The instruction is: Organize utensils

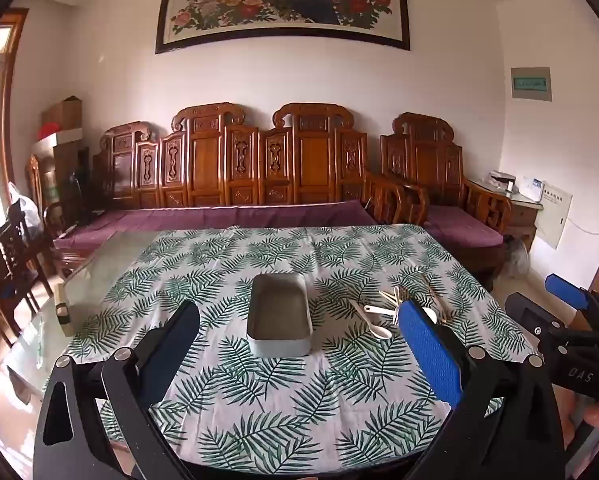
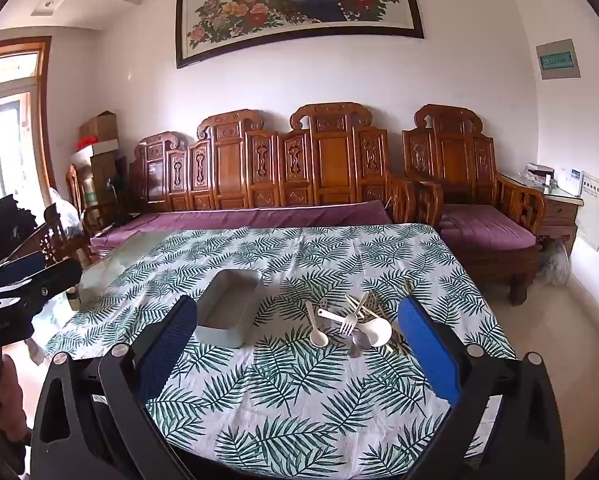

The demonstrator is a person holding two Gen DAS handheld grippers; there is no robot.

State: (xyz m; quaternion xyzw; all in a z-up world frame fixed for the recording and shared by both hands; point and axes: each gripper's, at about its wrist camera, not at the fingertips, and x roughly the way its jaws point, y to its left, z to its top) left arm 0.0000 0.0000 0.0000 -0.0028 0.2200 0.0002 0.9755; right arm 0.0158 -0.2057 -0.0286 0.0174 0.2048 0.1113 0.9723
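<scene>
- Your left gripper [image 1: 299,344] hangs above the near edge of the leaf-print tablecloth [image 1: 283,408], fingers spread wide, nothing between them. Your right gripper [image 2: 299,344] is likewise spread and empty.
- The grey rectangular tin [image 1: 280,314] stands open and empty just beyond the left gripper, lined up between its fingers.
- The utensil pile [image 2: 359,320] lies to the right of the tin, apart from it: a small white spoon [image 2: 316,330], a white fork [image 2: 353,316], a larger white spoon [image 2: 373,330], a metal piece [image 2: 358,344] I cannot identify, and chopsticks [image 2: 379,312] crossed underneath.
- Risk: the pieces overlap. In my judgement, pinching one will drag or flick its neighbours, and the thin chopsticks may roll toward the right-hand table edge.
- Risk: the tin looks light; a careless drop against its rim could slide or tip it on the cloth.
- Left of the tin, bare glass tabletop [image 1: 99,272] carries a small block-like object [image 1: 62,312] at its edge.
- Beyond the tin: a carved wooden sofa [image 1: 259,160] with purple cushions. Nothing obstructs either approach.
</scene>
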